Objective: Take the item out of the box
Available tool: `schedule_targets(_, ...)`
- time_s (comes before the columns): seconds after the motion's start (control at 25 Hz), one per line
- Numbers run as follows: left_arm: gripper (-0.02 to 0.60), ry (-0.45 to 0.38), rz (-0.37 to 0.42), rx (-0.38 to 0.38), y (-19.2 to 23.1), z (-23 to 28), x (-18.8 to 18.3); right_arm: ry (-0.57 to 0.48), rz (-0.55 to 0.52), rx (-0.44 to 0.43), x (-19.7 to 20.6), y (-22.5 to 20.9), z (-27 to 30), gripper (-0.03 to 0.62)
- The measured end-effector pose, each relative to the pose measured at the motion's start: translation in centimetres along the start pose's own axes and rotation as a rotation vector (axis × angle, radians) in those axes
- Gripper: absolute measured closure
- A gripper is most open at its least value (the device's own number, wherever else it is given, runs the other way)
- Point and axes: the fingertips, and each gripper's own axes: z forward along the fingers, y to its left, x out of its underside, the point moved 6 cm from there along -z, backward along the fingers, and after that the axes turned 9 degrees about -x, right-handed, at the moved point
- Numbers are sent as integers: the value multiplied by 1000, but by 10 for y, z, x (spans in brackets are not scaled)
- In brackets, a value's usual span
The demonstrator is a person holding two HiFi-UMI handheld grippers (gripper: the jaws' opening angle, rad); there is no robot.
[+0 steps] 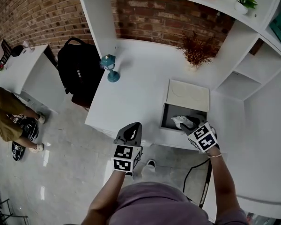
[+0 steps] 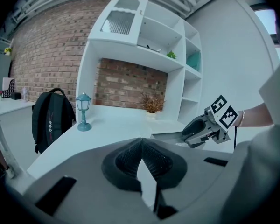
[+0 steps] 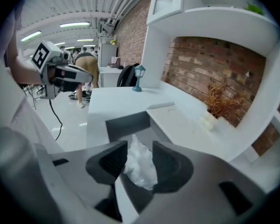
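White item (image 3: 139,166) partly behind jaws

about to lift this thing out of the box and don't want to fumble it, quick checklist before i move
1. Box lid open: ok, it is folded back.
2. White wrapped item between the right gripper's jaws: ok, it touches both.
3. Grip firm enough to lift: cannot tell; the wrap looks loose and crumpled.
4. Item out of the box: not ok, it sits inside.
5. Left gripper out of the way: ok, shut, empty, well to the side of the box.
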Motion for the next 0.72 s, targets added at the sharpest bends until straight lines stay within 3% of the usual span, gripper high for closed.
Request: schedule_targets(0.72,581,20,-64,-131,21,-14,14,259,-290,-150,9,-12,42,399)
